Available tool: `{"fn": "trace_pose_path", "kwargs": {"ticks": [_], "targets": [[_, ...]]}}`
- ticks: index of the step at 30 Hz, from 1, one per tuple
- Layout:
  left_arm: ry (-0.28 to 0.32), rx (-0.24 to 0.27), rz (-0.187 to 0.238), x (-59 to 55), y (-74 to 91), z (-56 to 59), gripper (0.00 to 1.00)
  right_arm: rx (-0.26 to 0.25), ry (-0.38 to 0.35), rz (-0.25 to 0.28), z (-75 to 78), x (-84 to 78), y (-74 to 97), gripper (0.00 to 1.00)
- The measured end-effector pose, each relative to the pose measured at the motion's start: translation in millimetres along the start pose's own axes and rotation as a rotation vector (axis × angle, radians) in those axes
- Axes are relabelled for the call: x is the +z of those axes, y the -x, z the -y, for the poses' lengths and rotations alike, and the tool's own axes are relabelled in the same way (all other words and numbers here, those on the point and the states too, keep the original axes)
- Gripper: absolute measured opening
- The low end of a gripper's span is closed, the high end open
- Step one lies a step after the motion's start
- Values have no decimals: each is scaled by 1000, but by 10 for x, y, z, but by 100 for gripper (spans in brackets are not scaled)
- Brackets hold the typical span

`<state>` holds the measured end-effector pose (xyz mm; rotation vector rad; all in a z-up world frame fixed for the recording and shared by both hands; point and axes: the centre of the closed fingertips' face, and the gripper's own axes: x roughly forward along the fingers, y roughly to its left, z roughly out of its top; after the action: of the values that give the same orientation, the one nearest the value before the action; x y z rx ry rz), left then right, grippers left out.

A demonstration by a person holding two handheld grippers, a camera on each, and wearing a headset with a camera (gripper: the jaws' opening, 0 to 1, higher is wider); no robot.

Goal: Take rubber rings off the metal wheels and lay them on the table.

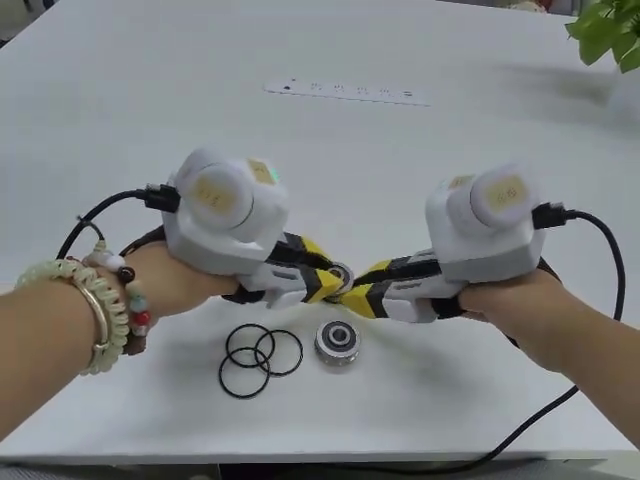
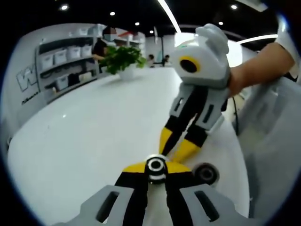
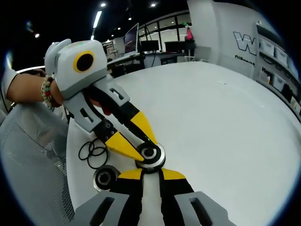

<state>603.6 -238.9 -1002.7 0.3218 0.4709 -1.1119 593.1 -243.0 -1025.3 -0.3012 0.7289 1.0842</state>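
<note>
Fingers of the left gripper are clenched on a wheel, which is held up off the desk in the middle of the scene. From the right, the right gripper comes in to meet it, and its fingers are pinched close together on the near rim of the same wheel. I cannot tell whether they have hold of a ring or only the metal. In the right gripper view a dark band runs round the wheel's edge, and the left gripper's yellow tips sit on either side of it.

Under the two grippers, near the front edge of the desk, three black rings lie flat and overlap each other. A second wheel rests on its side just right of them, not touching.

The person's left hand, with beads at the wrist, grips the left gripper. The right hand holds the other one. A black cable trails from the right gripper toward the near right edge.

Far across the desk lies a white power strip, and a green plant stands at the far right corner.
</note>
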Motion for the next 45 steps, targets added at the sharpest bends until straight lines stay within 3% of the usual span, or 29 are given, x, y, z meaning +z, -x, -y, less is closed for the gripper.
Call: {"fn": "trace_pose_path", "kwargs": {"ticks": [4,9,17,20,28,36,45], "targets": [[19,4,6,-5,6,-5,14,-23,20,-2,15,7,17,1],[17,7,6,-10,15,-1,14,-41,52,-22,39,6,11,0],[2,9,14,-13,30,7,14,-57,-103,-19,92,-7,10,0],[0,9,16,-15,35,10,14,-45,-196,-4,89,-1,26,0],[0,12,16,-20,41,2,14,-23,-409,89,125,84,86,0],[8,15,24,-24,38,-10,13,5,-498,126,94,126,108,0],[-7,21,24,-31,38,-15,13,3,-494,122,53,156,114,0]]}}
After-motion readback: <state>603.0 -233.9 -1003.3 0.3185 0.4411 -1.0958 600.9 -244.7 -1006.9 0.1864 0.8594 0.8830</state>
